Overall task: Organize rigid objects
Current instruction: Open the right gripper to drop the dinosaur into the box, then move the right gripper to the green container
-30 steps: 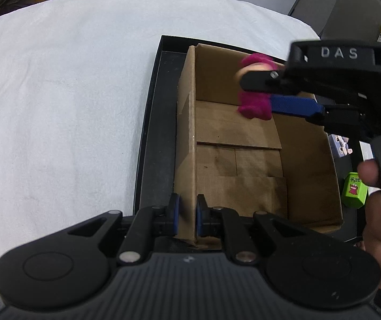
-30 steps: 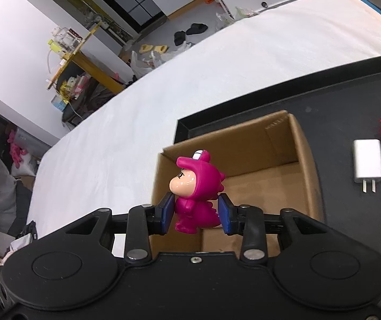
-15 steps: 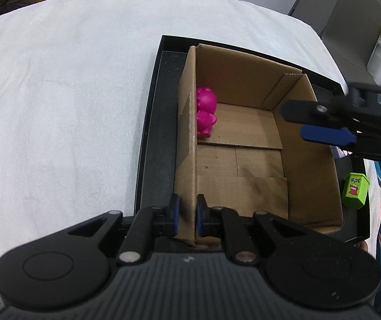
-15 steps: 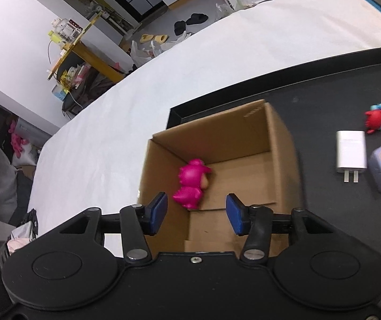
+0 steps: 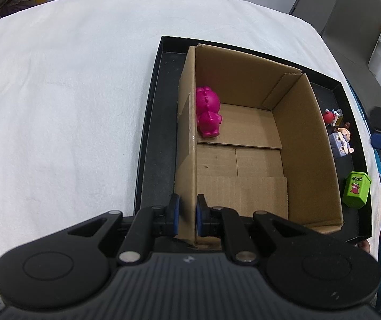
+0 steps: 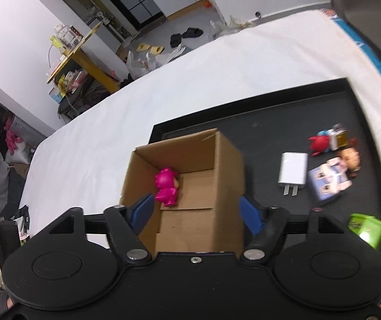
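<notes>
— While the left gripper (image 5: pixel 187 214) pinches the open brown cardboard box (image 5: pixel 243 165) by its side wall, where is the magenta plastic dinosaur-suit figurine (image 5: pixel 207 116)?

— Lying against that wall, no longer gripped; one item stowed. Head toward the far wall, long axis along the side wall.

— And the right wrist view?

— The right gripper (image 6: pixel 194 214), jaws just spread and empty, is above the box; the white plug-in charger (image 6: pixel 292 173) waits on the black tray (image 6: pixel 270 122).
</notes>
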{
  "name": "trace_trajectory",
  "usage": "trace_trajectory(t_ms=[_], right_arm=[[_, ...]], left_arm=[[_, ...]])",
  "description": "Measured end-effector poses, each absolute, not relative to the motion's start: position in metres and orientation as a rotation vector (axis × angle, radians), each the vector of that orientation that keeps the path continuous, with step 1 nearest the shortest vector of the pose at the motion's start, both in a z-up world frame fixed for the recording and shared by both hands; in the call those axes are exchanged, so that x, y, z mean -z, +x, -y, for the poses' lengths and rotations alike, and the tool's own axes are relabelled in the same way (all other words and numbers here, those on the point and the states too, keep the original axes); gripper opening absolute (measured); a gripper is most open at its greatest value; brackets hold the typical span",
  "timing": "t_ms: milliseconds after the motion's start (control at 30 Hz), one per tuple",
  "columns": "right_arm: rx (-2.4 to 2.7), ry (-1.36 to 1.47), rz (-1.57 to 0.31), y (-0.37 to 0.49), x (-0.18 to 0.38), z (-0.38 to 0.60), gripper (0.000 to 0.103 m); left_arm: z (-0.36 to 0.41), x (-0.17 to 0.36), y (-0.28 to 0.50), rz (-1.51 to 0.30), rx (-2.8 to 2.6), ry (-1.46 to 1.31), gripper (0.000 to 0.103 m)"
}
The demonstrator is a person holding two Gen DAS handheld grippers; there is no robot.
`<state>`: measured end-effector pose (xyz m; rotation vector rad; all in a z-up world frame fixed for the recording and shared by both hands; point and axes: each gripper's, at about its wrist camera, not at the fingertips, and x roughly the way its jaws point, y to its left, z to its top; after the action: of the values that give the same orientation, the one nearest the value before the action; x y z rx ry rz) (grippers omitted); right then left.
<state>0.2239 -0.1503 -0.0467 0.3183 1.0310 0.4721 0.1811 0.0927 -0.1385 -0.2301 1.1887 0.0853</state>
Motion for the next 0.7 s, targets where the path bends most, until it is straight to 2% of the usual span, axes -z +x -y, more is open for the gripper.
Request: trace_trajectory(t_ms=[233,400,700], right_arm=[[-0.416,0.339,-1.001,0.215,0.046,0.180,0.080],[-0.322,0.348,-0.977,0.209,0.045,0.195,0.090],[-0.149,0.333,-0.973,0.197,0.062,0.218,0.094]], left_arm=[[-0.092,0.138,0.181,-1.192,-0.094,-0.232,0.011],[-0.094,0.138,0.181,-1.196,-0.102,-0.249,0.011],[-0.089,0.136,0.185,-1.207,-0.124,-0.240,0.011]])
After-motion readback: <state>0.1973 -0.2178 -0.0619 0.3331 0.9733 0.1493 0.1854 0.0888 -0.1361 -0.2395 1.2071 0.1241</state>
